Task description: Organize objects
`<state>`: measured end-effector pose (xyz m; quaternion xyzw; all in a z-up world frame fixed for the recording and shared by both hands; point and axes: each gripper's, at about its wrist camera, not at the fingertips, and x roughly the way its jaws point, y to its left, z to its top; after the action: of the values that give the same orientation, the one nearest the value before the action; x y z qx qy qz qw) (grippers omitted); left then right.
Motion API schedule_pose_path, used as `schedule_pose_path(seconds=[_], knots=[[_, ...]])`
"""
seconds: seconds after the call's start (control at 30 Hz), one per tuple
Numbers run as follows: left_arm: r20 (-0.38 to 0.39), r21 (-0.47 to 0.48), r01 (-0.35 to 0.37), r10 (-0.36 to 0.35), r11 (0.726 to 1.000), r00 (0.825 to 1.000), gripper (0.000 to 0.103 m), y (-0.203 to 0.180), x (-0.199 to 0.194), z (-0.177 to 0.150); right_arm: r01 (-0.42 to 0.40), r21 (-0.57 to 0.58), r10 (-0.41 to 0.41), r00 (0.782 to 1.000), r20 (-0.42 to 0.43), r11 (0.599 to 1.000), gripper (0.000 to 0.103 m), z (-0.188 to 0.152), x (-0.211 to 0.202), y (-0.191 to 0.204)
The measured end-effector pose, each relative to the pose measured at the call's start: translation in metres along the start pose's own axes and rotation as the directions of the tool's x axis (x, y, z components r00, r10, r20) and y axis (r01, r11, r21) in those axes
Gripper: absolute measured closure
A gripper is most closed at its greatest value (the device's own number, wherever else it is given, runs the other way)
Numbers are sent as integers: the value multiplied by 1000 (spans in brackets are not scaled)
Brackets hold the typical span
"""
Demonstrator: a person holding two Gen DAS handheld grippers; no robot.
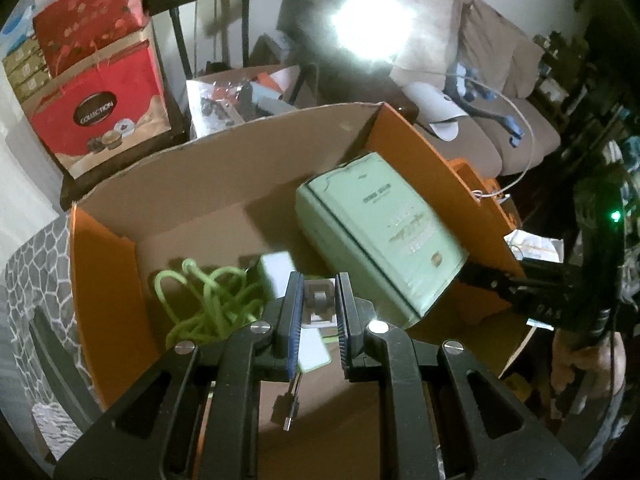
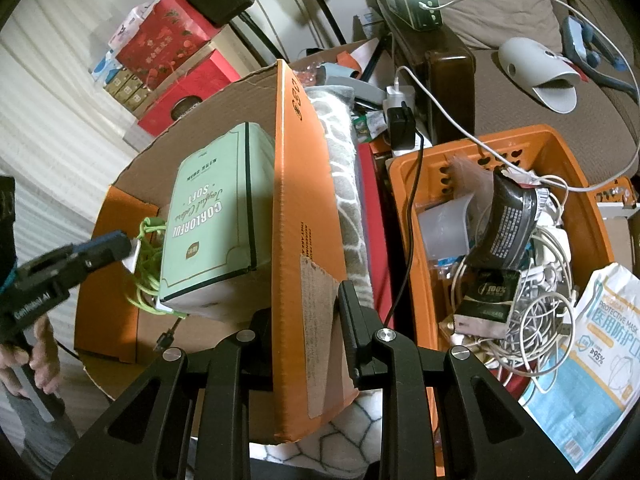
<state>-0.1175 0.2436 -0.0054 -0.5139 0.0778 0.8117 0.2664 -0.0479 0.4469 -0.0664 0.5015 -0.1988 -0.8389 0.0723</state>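
Landmark: the cardboard box [image 1: 224,184], orange outside, brown inside, flaps up

My left gripper [image 1: 318,300] sits over the box's open middle, jaws narrow and clamped on a small white charger block [image 1: 318,304]; its short cable with a dark plug [image 1: 289,408] dangles below the jaws, above the box floor. In the right wrist view the same gripper [image 2: 120,246] enters from the box's left side, blue pads on a white piece

Inside the box, right side: pale green tissue pack [image 2: 216,216], tilted, leaning on the right wall. Left of it on the floor: a loose bundle of lime green cord [image 1: 204,300], beside a white block [image 1: 276,268]

My right gripper [image 2: 308,320] is closed on the box's right orange flap [image 2: 304,200], one finger on each face of the panel, near its lower end

Outside the box, to its right: grey patterned blanket [image 2: 344,152] touching the wall, then an orange plastic basket [image 2: 404,168] holding white cables [image 2: 536,304], a black pouch [image 2: 504,220] and a small black carton [image 2: 488,296]. A mask packet [image 2: 596,344] lies against the basket's right edge

Behind the box: stacked red gift boxes [image 1: 100,92]. Beyond its right corner: a brown sofa [image 1: 512,92]
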Motion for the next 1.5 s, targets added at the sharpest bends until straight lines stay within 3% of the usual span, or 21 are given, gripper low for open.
schedule_pose_path(seconds=[0.33,0.5,0.7,0.87,1.03,1.3,1.5], knots=[[-100,9,15,-14,1000,995,89,-6,32,-14,-4,1,4,1000,1,1000,80,-2,1,-1],[-95,-8,12,-13,1000,995,88,-2,32,-15,-4,2,4,1000,1,1000,80,-2,1,-1],[-87,-22,21,-23,1000,996,80,3,27,-15,-4,2,4,1000,1,1000,80,-2,1,-1],[-42,-22,-1,0,1000,999,68,10,8,-17,-5,2,5,1000,1,1000,80,-2,1,-1],[54,-37,-66,68,997,996,27,23,-24,-20,-5,1,5,1000,1,1000,80,-2,1,-1],[141,-40,-134,138,990,980,10,44,-58,-25,-5,2,5,1000,1,1000,80,-2,1,-2],[157,-58,-141,148,988,976,8,57,-70,-33,-5,2,5,1000,1,1000,80,-2,1,-2]])
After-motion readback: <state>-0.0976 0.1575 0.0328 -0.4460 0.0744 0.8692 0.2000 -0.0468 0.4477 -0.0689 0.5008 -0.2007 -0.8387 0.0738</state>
